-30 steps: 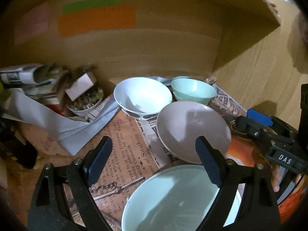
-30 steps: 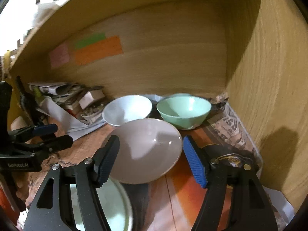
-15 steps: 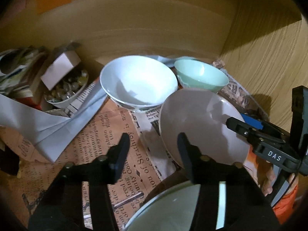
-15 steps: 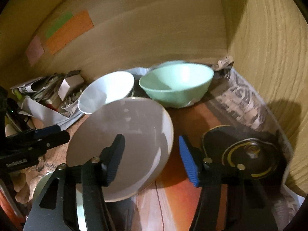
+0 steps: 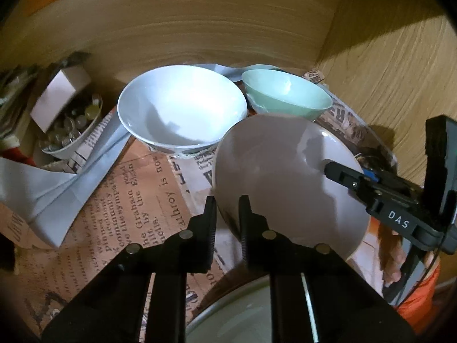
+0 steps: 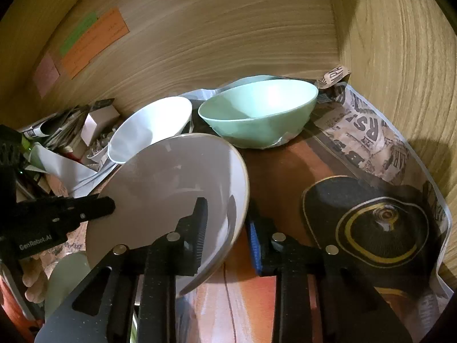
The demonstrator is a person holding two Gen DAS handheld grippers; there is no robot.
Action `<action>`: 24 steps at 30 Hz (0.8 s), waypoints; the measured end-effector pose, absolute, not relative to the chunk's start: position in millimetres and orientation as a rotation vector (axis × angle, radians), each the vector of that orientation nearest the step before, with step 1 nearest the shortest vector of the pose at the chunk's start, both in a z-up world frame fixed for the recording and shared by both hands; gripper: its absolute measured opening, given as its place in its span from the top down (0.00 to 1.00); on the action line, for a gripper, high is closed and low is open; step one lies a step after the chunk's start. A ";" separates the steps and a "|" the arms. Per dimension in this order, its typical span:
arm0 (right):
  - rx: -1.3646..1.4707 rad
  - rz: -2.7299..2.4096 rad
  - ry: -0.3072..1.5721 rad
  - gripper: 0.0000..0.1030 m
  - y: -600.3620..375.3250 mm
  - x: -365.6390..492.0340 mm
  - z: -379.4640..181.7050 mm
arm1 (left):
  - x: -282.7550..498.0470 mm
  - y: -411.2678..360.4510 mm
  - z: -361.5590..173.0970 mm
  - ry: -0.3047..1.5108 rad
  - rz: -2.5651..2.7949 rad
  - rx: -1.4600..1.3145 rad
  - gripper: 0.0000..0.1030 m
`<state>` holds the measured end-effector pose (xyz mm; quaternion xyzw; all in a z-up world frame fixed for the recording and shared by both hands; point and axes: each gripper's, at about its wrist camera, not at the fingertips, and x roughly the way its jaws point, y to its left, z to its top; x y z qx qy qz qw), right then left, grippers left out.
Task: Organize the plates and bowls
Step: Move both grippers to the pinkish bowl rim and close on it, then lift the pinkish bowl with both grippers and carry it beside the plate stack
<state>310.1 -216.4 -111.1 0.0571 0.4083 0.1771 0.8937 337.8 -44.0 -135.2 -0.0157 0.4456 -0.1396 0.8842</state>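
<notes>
Newspaper [image 5: 137, 200] lines the shelf floor, and at the left of the left wrist view I see a small dish of oddments [image 5: 71, 125], nothing to do with my job. Moving right, the white bowl [image 5: 182, 108] stands upright toward the back, the green bowl [image 5: 285, 97] just beside it near the corner. Lower centre, my left gripper [image 5: 227, 208] has just been closing, and its jaws now pinch the near left rim of the grey plate [image 5: 285, 177]. Further right in that same view, my right gripper [image 5: 337, 170] reaches in over the plate's far rim. In the right wrist view the right gripper [image 6: 225, 223] has also just been closing; one jaw sits inside the grey plate [image 6: 171, 183], the blue-padded one outside, clamped on the rim, with the plate tilted up on that side. A pale green plate [image 5: 248, 320] lies at the bottom edge, below the grey one.

I judge the step in hand to be grasping the grey plate two-handed. Next I'd lift both sides evenly, keeping it clear of the bowls, then stack it, probably onto the pale green plate.
</notes>
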 end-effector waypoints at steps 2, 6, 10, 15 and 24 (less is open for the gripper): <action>0.114 0.366 0.844 0.77 -215.4 310.0 -110.6 | 336.5 -46.1 -133.9 0.926 -0.280 -0.021 0.86; 0.120 0.367 0.830 0.77 -216.3 307.6 -107.3 | 333.1 -49.7 -132.1 0.921 -0.269 -0.010 0.86; 0.104 0.346 0.801 0.77 -216.6 301.4 -100.8 | 328.5 -52.2 -130.1 0.918 -0.275 -0.012 0.86; 0.122 0.361 0.765 0.77 -219.6 293.8 -87.3 | 318.7 -49.8 -121.7 0.900 -0.279 -0.043 0.86; 0.106 0.390 0.707 0.77 -210.5 273.7 -65.5 | 286.2 -39.3 -95.9 0.820 -0.266 -0.072 0.86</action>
